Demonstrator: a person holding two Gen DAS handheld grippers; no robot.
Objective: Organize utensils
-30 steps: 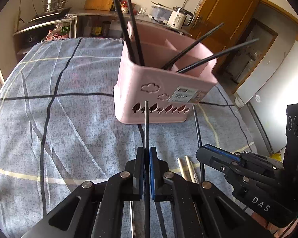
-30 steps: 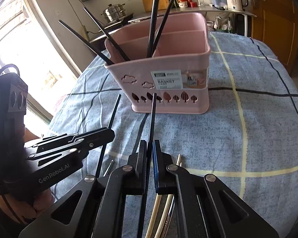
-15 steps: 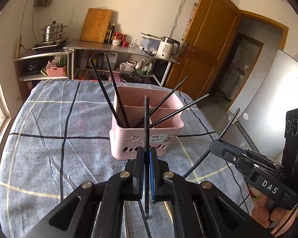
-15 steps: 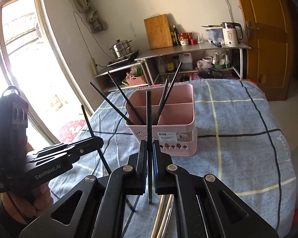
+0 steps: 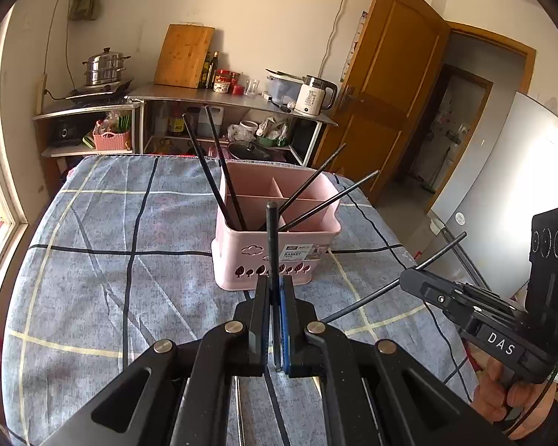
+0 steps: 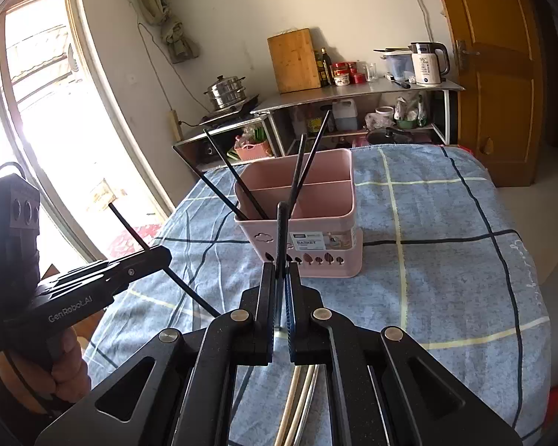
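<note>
Two black chopsticks are in hand above the table, one in each gripper. The left gripper [image 5: 275,319] is clenched on the left chopstick [image 5: 272,245], whose long axis runs toward 12 o'clock in its own view, tip overlapping the front wall of the pink basket [image 5: 241,256]. The right gripper [image 6: 279,304] is clenched on the right chopstick [image 6: 281,234], likewise pointing to 12 o'clock in its own view. Seen from the left wrist, that right chopstick slants from 8 toward 2 o'clock through the jaws.

Four more black chopsticks stand tilted in the basket: the left pair [image 5: 219,171] leans toward 11 o'clock, the right pair [image 5: 316,193] toward 2 o'clock, all rising from the basket's near section. The basket sits on the blue checked tablecloth [image 5: 111,245], well apart from the table's edges, at 12 o'clock from both grippers, with bare cloth on every side. Its back compartments look open, though how many dividers it has is hard to tell.

Several pale and metallic sticks [image 6: 301,401] lie on the cloth beneath the right gripper; their count cannot be told. One hand [image 5: 517,397] grips each handle.
</note>
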